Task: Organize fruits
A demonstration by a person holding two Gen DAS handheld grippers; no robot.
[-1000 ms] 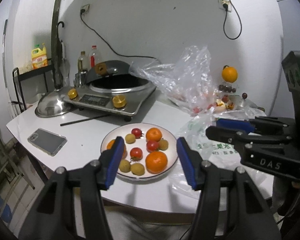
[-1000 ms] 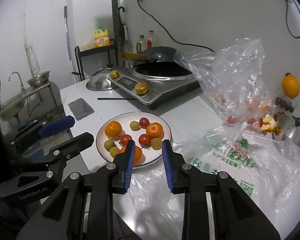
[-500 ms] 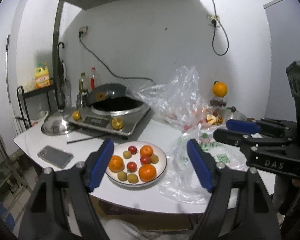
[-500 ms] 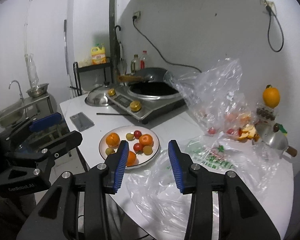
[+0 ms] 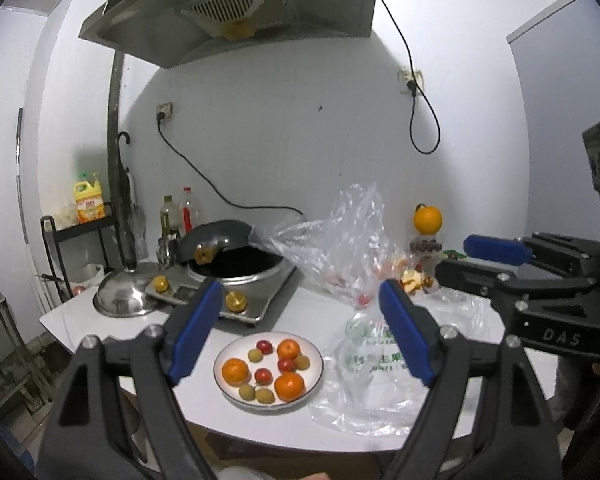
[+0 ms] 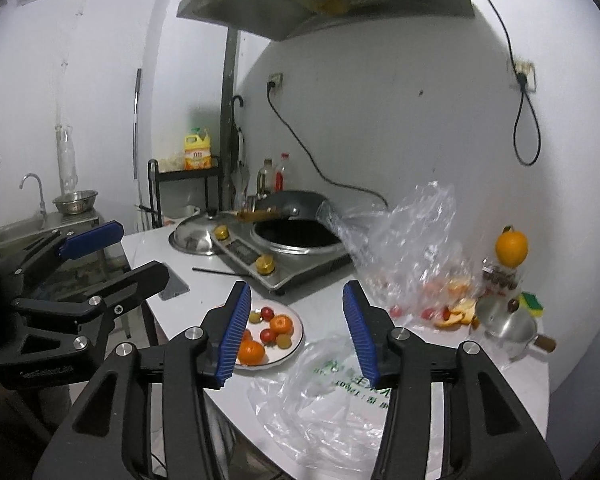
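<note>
A white plate on the white table holds oranges, small red fruits and yellowish-green fruits. My left gripper hangs well above and short of the plate, its jaws opening, nothing between them. My right gripper is also raised off the table, jaws opening and empty; the plate shows behind its left finger. Each gripper shows in the other's view: the right gripper at the right edge, the left gripper at the left.
Crumpled clear plastic bags lie right of the plate. Behind stand an induction cooker with a wok, a steel lid, a phone, bottles, and an orange on a stand with peels. A sink is at left.
Both grippers have risen and drawn back from the plate, which now looks smaller and farther. Both pairs of jaws have widened, the right from nearly shut.
</note>
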